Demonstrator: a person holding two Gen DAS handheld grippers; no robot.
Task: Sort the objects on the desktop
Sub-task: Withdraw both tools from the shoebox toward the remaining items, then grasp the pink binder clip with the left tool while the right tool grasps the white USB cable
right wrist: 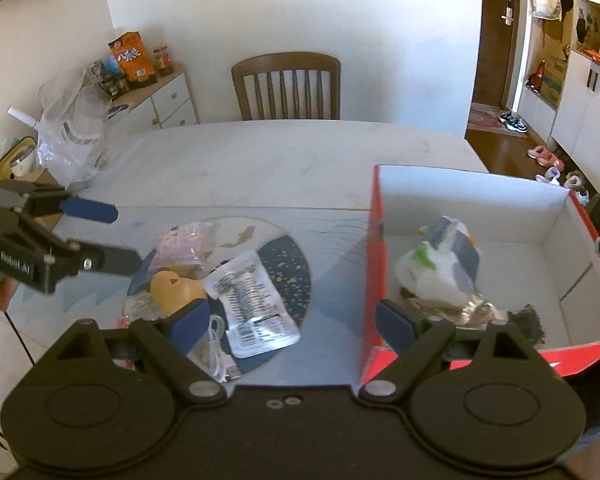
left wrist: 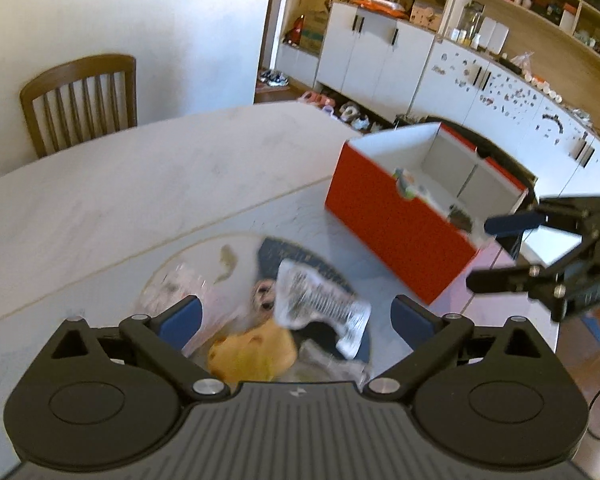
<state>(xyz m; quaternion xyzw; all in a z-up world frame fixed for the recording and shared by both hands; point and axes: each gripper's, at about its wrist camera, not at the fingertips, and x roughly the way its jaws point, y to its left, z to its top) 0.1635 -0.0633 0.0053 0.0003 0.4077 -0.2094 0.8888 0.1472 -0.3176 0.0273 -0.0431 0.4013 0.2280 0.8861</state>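
Note:
A heap of small objects lies on a round dark mat (right wrist: pixel 288 268): a clear packet of springs (right wrist: pixel 252 300), a yellow soft item (right wrist: pixel 176 286), a pink-printed bag (right wrist: pixel 188 240) and a white cable (right wrist: pixel 218 336). The heap shows blurred in the left wrist view, with the spring packet (left wrist: pixel 324 304) and yellow item (left wrist: pixel 252 350). An open red box (right wrist: pixel 370 264) with white inner walls holds a white wrapped bundle (right wrist: pixel 440 268). My left gripper (left wrist: pixel 296 318) is open and empty above the heap. My right gripper (right wrist: pixel 294 322) is open and empty, between the heap and the box wall.
The pale table (right wrist: pixel 268 160) stretches back to a wooden chair (right wrist: pixel 286 86). Plastic bags (right wrist: pixel 72 128) and a low cabinet with jars stand at the far left. The red box (left wrist: pixel 396 224) sits near the table's right edge; white cupboards (left wrist: pixel 480 80) lie beyond.

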